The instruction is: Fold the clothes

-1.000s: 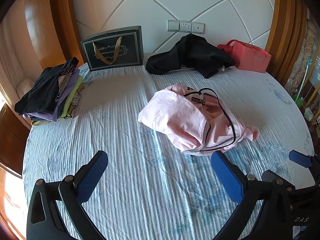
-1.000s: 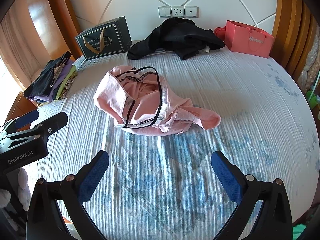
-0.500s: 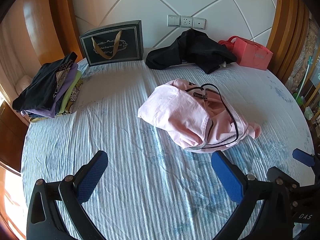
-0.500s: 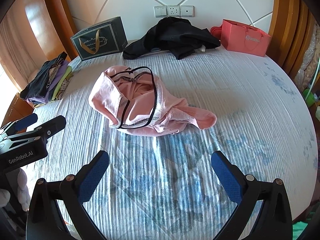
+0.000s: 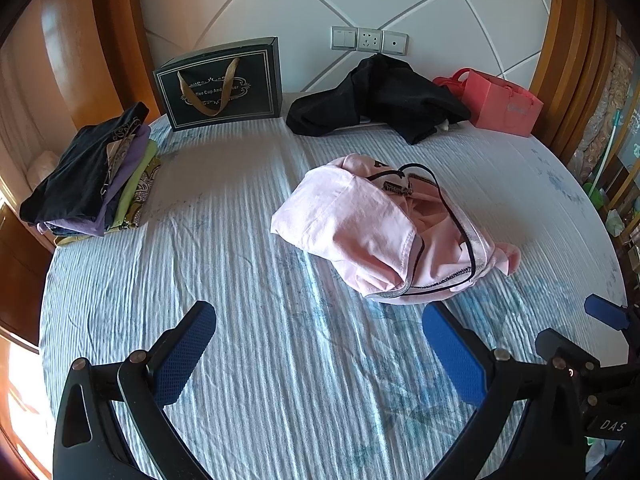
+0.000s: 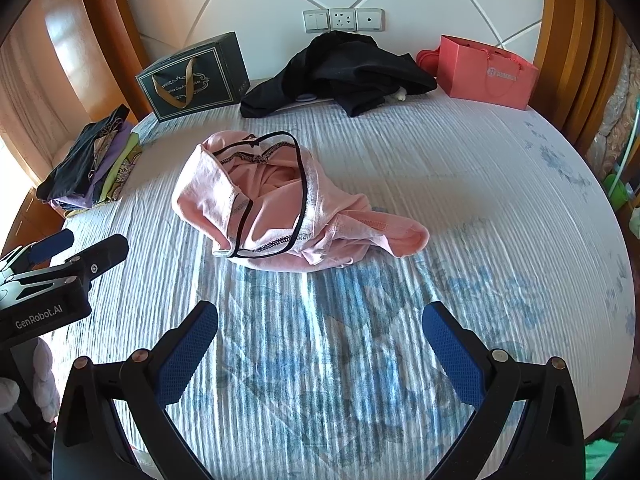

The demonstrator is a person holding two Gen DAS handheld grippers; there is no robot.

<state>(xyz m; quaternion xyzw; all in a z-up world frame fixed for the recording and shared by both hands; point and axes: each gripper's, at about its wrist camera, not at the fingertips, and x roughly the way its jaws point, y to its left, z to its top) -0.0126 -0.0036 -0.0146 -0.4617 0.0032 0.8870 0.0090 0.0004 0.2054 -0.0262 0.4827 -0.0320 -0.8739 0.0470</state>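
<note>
From the left, a neat stack of folded dark, purple and green clothes sits at about ten o'clock near the bed's edge, with a dark green paper gift bag with gold ribbon handles standing behind it at eleven. The left gripper hovers low over the sheet with its blue-padded fingers spread wide and holding nothing. The crumpled pale pink garment with black-trimmed edges lies in a heap near the middle of the bed, at about one o'clock from the left gripper and eleven o'clock from the right gripper, whose fingers are likewise wide apart and empty. A loose black garment lies bunched at twelve against the headboard, and a coral-pink paper shopping bag stands at one o'clock. The likely trouble is the heap itself: with layers bundled over one another, a pinch may catch several thicknesses or the thin trim, so the cloth would lift as a twisted lump rather than open flat. A low grasp may also snag the sheet. The round bed wears a ribbed white sheet with a faded blue floral print, before a white quilted headboard with wall sockets, flanked by curved glossy wood panels.
</note>
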